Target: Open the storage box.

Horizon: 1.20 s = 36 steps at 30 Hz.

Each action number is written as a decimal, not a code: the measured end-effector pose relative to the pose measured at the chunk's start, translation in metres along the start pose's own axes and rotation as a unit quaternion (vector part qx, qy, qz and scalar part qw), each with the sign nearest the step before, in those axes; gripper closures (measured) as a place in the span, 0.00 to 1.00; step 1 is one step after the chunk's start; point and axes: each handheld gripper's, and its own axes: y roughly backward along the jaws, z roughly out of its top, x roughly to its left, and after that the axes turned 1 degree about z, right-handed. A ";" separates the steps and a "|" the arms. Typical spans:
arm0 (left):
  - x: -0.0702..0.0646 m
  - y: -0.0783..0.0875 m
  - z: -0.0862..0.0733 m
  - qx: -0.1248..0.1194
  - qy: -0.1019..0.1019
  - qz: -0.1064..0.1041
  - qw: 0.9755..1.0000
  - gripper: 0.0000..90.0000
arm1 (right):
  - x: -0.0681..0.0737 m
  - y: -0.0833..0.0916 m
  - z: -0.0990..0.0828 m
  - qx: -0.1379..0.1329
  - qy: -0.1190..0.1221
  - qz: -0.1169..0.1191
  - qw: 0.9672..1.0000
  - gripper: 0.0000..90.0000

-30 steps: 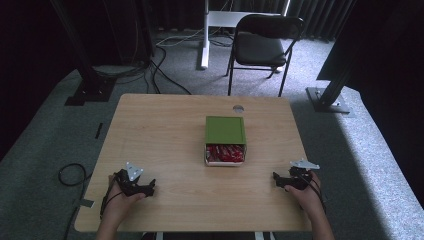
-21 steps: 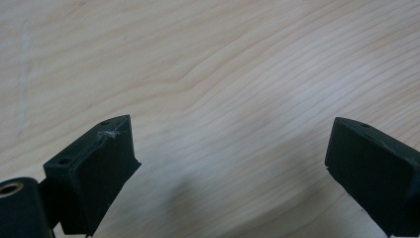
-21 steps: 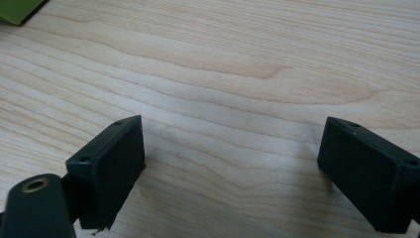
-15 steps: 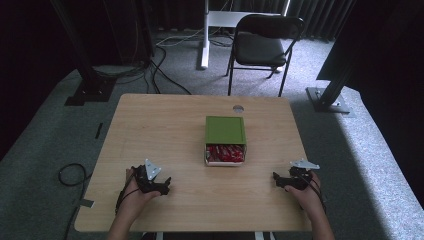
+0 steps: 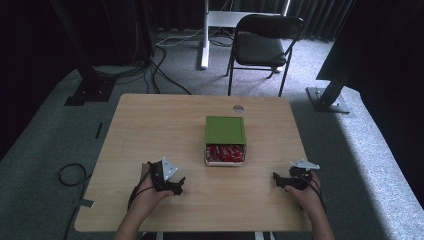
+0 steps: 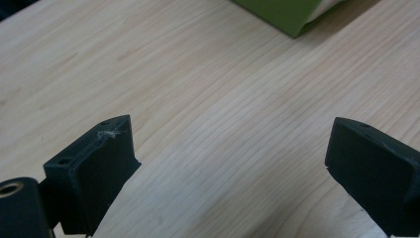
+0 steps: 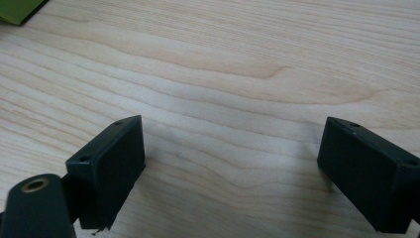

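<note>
Two claws rest low over the wooden surface, one in each hand, and both stand wide with nothing between the jaws. The left claw sits near the front edge, left of centre, and its jaws point toward the box. The right claw sits near the front right corner, well apart from the box. In the left gripper view, the left claw frames bare wood, and a green corner of the box shows at the top edge. In the right gripper view, the right claw also frames bare wood, with a small green corner at the upper left. The box lies near the middle of the surface, slightly right of centre. It consists of a flat green sleeve and a pale inner tray that slides out toward the person. The tray stands partly drawn out, and red packets lie packed inside it; their exact kind is too small to tell. Judged from this layout, the work is at an early stage: neither claw touches the box, and no packet is outside the tray. The approach, the grip on the box or its contents, and all later handling remain to be done. The left claw appears better placed for first contact.
</note>
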 end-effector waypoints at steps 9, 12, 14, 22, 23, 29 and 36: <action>-0.019 -0.002 0.022 -0.018 -0.037 -0.024 0.999 0.08 | 0.000 0.000 0.000 0.000 0.000 0.000 1.000 0.11; -0.026 -0.004 0.028 -0.023 -0.049 -0.031 0.998 0.08 | 0.000 0.000 0.000 0.000 0.000 0.000 1.000 0.12; -0.031 -0.005 0.032 -0.028 -0.053 -0.037 0.997 0.08 | 0.000 0.000 0.000 0.000 0.000 0.000 1.000 0.11; -0.051 -0.012 0.047 -0.037 -0.094 -0.056 0.993 0.08 | 0.000 0.000 0.000 0.000 -0.001 0.000 1.000 0.12; -0.054 -0.013 0.048 -0.039 -0.098 -0.060 0.993 0.08 | 0.000 0.000 0.000 0.000 -0.001 0.000 1.000 0.11; -0.067 -0.016 0.057 -0.051 -0.126 -0.078 0.988 0.08 | 0.000 0.000 0.000 0.000 -0.001 0.000 1.000 0.12; -0.079 -0.019 0.065 -0.053 -0.166 -0.084 0.981 0.08 | 0.000 0.000 0.000 0.000 0.000 0.000 1.000 0.12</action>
